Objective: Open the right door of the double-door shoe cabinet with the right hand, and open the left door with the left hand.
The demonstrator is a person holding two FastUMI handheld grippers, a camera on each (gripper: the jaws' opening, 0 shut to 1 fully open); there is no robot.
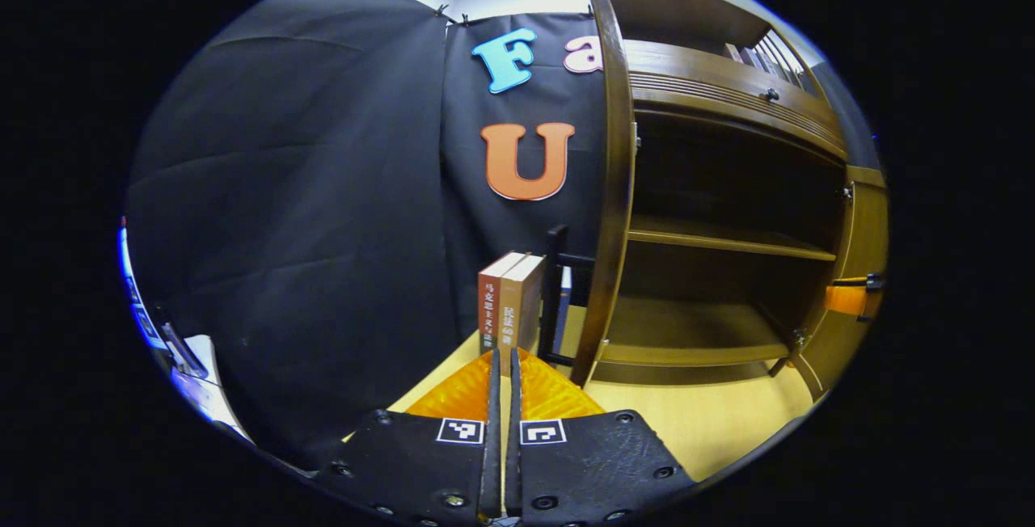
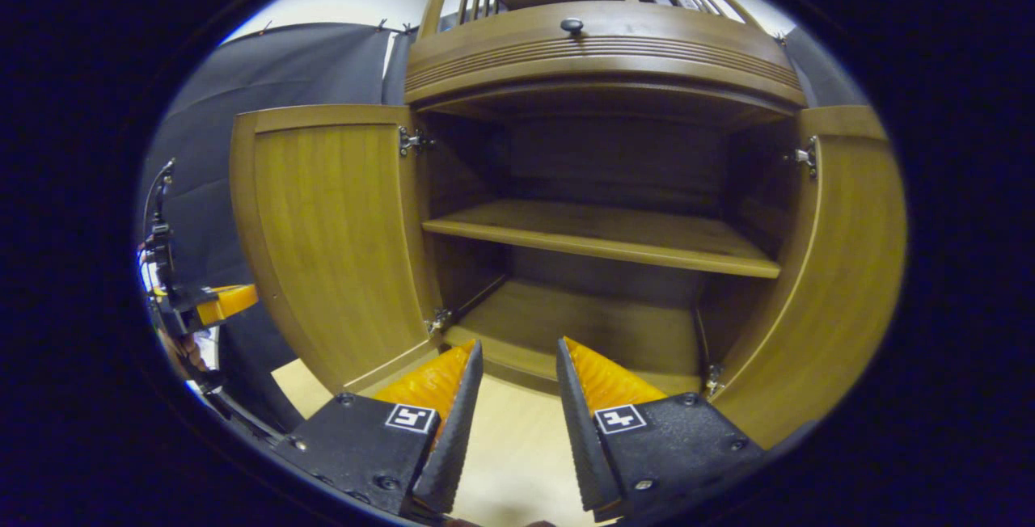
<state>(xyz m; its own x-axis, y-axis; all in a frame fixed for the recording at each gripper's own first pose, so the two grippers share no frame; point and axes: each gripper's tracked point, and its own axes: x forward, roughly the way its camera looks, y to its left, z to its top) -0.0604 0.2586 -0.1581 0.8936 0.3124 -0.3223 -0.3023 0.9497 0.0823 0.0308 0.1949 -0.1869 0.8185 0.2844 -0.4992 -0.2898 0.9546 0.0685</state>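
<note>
Both shoe cabinet (image 2: 602,236) doors stand open; left gripper (image 1: 503,398) fingers are clenched empty, right gripper (image 2: 517,385) fingers released.

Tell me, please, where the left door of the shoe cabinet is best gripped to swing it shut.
Grip the left door by its free vertical edge, coming from the front-left: it stands wide open, hinged at the cabinet side, and no handle shows on its inner face.

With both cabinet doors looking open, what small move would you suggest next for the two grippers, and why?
Probably just draw both grippers back from the shoe cabinet. The left door and right door both stand swung wide, showing the bare shelf. The left gripper is shut on nothing, beside the books; the right gripper is open and touches neither door, so little seems left to do.
</note>
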